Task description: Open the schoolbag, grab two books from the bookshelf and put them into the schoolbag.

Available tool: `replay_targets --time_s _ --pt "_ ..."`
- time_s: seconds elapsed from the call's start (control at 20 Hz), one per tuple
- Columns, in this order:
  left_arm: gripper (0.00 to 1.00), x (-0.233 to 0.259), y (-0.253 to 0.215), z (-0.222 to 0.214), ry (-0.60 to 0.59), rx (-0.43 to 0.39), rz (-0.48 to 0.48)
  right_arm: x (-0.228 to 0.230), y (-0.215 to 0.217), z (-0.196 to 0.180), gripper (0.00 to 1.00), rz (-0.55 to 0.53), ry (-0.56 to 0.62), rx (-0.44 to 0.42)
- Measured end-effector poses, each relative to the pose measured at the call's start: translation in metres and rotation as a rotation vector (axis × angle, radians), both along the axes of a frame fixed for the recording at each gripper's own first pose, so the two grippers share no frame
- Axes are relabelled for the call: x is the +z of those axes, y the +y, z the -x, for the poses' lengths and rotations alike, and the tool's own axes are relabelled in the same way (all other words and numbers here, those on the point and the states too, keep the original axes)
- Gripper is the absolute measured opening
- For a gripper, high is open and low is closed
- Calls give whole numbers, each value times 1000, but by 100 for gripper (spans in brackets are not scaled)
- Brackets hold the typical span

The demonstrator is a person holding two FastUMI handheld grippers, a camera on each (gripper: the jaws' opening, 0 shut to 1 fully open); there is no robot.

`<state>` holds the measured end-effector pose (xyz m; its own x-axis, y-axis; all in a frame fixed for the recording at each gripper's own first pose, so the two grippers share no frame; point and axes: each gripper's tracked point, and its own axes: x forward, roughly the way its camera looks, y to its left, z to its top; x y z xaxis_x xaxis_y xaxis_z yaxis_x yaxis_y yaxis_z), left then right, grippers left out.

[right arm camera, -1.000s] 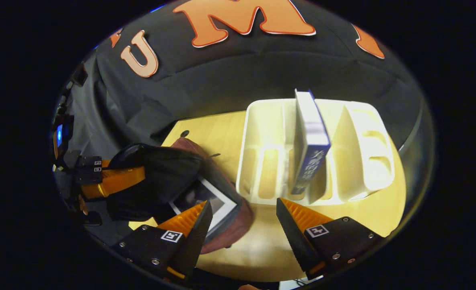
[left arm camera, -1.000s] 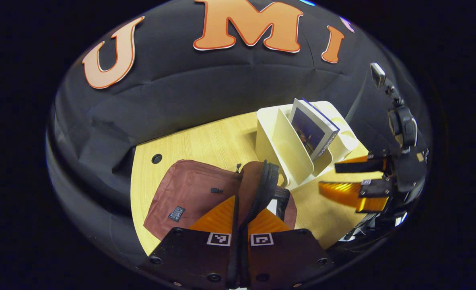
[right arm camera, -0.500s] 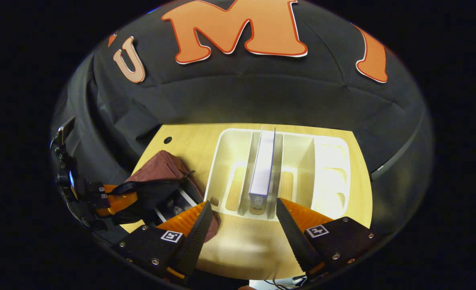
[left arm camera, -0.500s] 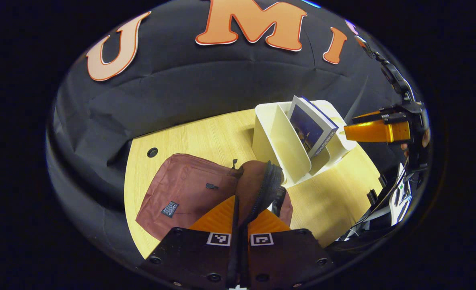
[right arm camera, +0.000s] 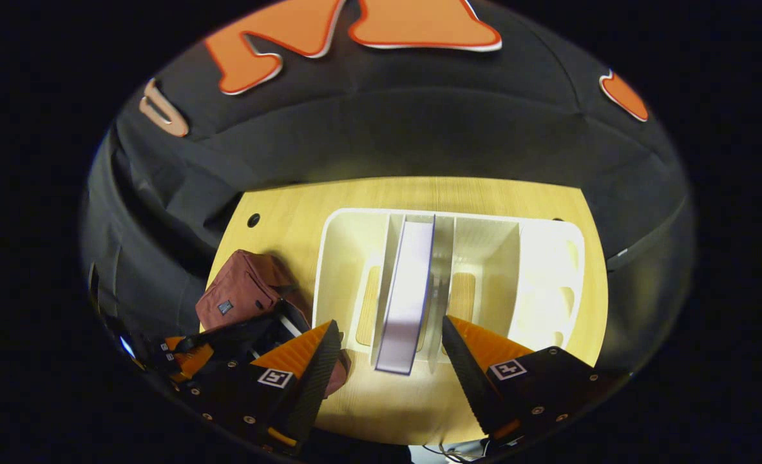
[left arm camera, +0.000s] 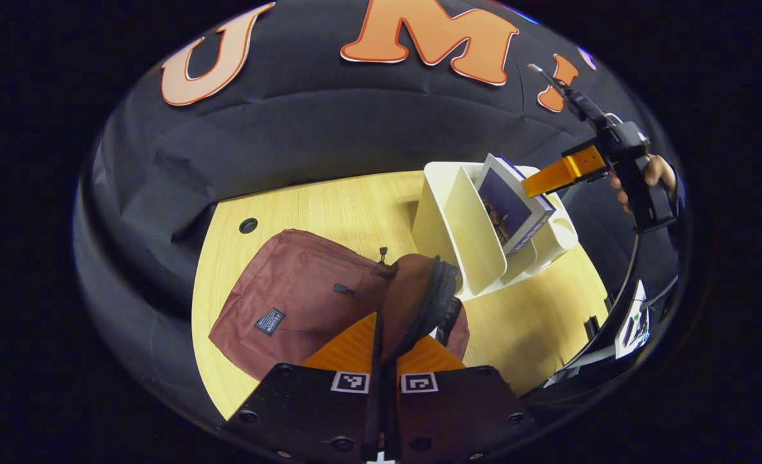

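A maroon schoolbag (left arm camera: 290,303) lies flat on the wooden table. My left gripper (left arm camera: 384,351) is shut on its raised flap (left arm camera: 413,296), holding up the black zipper edge. A pale corner of something shows inside the opening (left arm camera: 435,330). The cream bookshelf (left arm camera: 458,225) stands right of the bag with a blue-covered book (left arm camera: 509,206) leaning in a slot. In the right gripper view I look down on that book's top edge (right arm camera: 409,290). My right gripper (right arm camera: 387,361) is open above it, one finger on each side. The bag (right arm camera: 239,293) and left gripper (right arm camera: 187,354) sit lower left.
A hand (left arm camera: 654,177) holds the right gripper (left arm camera: 548,182) just above the book. The shelf (right arm camera: 548,270) has several empty slots. A cable hole (left arm camera: 248,225) is in the table's far left corner. Black cloth walls close the back and sides.
My right gripper has risen and swung over the shelf, and now looks straight down on the book's top edge. The left gripper has kept its hold on the bag's flap.
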<state>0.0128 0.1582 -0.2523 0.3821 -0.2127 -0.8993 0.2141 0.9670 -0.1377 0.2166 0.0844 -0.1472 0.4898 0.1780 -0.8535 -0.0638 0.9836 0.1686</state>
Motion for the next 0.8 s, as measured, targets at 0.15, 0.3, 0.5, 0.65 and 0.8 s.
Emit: replay_targets --time_s 0.15,0.3,0.5,0.65,0.8 --pt "4 -6 1 1 20 24 2 -10 -3 -25 86 21 17 16" --pt "4 -9 5 3 31 45 -1 -22 -1 -35 75 5 74 20" --pt "4 -11 5 4 46 64 -1 -39 -6 -38 57 68 119 45" --pt "4 -10 4 4 51 66 -8 -51 -9 -41 51 94 130 49" --pt "4 -9 2 3 49 66 -12 -53 -17 -44 46 101 141 20"
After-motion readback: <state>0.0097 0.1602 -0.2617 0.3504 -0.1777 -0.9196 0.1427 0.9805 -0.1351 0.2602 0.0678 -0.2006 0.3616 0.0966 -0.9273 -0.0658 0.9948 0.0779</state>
